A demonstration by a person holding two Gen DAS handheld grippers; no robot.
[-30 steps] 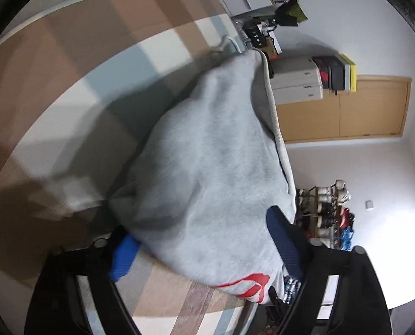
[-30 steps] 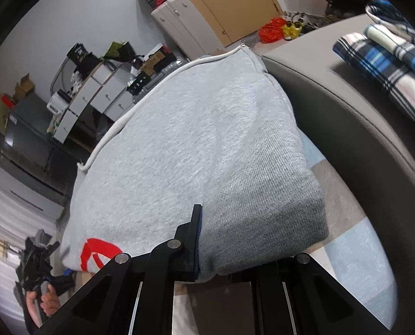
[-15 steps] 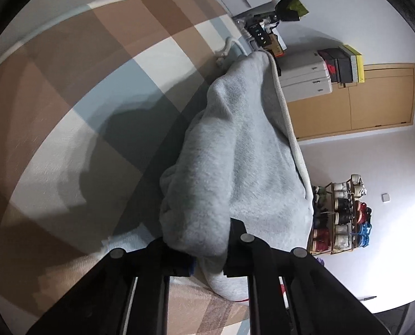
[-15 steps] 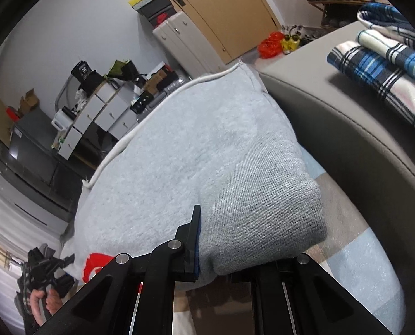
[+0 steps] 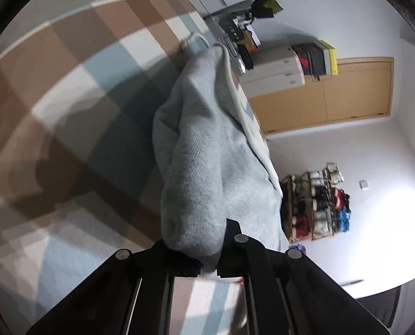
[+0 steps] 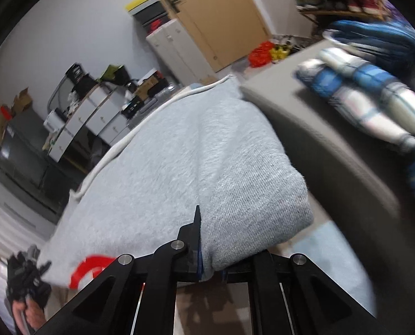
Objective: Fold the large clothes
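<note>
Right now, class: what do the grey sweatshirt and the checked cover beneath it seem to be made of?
Grey sweatshirt: soft matte knit, probably cotton fleece; fine ribbed weave and fuzzy surface show. Checked cover: flat woven-looking cloth, brown, white and pale blue squares, no sheen; fibre unclear.

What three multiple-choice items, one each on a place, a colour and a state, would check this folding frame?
1. Where does the folded blue-and-white plaid fabric lie?
A. on the grey cushion
B. on the floor
C. on the shoe rack

2. What colour is the print on the grey fleece sweatshirt?
A. green
B. red
C. yellow

3. How is the left hand-held gripper?
A. wide open
B. out of view
C. shut on the sweatshirt

Answers:
A, the folded blue-and-white plaid fabric rests on the grey cushion.
B, the grey fleece sweatshirt bears a red print.
C, the left hand-held gripper pinches bunched cloth.
</note>
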